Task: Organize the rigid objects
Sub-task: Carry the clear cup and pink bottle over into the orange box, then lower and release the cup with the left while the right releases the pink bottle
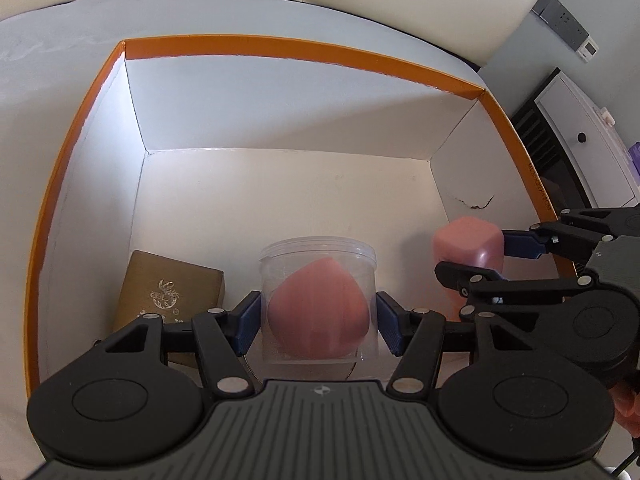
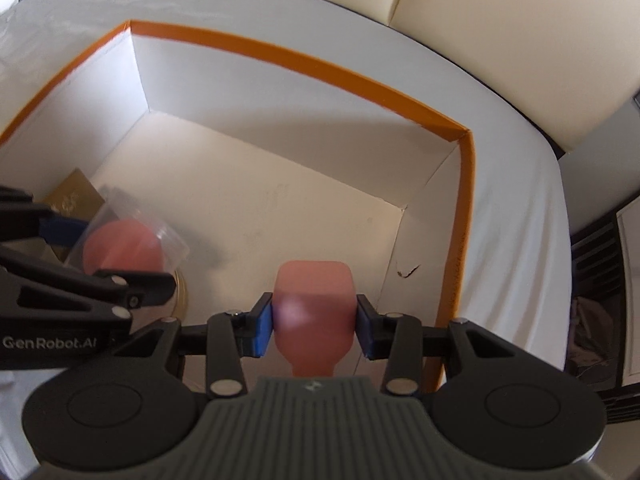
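My left gripper (image 1: 318,318) is shut on a clear plastic jar (image 1: 318,268) with a pink egg-shaped thing (image 1: 316,308) inside, held low in the orange-rimmed white box (image 1: 300,52). The jar also shows in the right wrist view (image 2: 132,240). My right gripper (image 2: 314,320) is shut on a pink bottle-shaped object (image 2: 314,300), held inside the box near its right wall. In the left wrist view that pink object (image 1: 468,244) and the right gripper (image 1: 480,254) show at the right.
A gold box (image 1: 168,292) lies on the box floor at the left, next to the jar. The right wall has a small tear (image 1: 474,202). The box sits on a white cloth (image 2: 520,208). Cream cushions (image 2: 500,20) lie behind.
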Demonstrator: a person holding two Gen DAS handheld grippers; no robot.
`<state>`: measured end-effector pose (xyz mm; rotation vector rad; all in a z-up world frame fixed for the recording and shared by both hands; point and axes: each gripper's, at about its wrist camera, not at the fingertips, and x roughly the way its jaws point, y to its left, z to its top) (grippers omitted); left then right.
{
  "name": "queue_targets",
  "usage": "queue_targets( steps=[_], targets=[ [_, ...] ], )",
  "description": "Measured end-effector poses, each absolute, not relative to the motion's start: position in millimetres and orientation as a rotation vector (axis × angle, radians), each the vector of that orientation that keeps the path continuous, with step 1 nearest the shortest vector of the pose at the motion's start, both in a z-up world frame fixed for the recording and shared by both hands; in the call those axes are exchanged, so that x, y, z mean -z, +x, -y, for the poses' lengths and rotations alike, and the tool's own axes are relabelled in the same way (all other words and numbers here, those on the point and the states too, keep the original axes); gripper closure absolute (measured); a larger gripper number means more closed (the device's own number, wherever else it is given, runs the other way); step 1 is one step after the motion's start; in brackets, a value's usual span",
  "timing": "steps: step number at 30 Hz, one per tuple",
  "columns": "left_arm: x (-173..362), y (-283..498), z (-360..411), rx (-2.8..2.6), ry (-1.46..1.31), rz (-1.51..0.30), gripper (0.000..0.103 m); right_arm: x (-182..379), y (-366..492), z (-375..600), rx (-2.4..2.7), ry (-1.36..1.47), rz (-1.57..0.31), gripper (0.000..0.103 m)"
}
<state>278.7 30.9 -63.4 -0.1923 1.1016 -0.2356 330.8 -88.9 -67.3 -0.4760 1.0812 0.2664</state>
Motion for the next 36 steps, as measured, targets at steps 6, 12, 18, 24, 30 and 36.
queue_targets(
  steps=[6, 12, 18, 24, 30, 36],
  targets=[
    [63.5, 282.9, -26.5, 0.243, -0.2, -1.101, 0.034, 70.8, 329.0, 85.3, -0.266, -0.529, -1.102, 0.066],
    [62.9, 284.2, -25.3, 0.248, -0.195, -1.1, 0.034, 70.4, 330.2, 83.4, -0.253, -0.525, -1.099, 0.069],
    [62.6, 286.2, -23.4, 0.259, -0.196, -1.104, 0.034, 50.6, 314.1, 90.5, -0.156, -0.49, -0.936, 0.069],
    [63.0, 285.8, -16.2, 0.286, -0.196, -1.111, 0.034, 45.6, 304.4, 101.5, -0.116, -0.424, -0.885, 0.068],
    [66.5, 287.1, -15.2, 0.308, -0.215, -1.134, 0.032, 45.8, 301.5, 104.1, -0.122, -0.396, -0.884, 0.066],
    [68.6, 288.5, -13.5, 0.312, -0.218, -1.143, 0.029, 45.8, 302.8, 105.7, -0.126, -0.376, -0.88, 0.063]
  ],
)
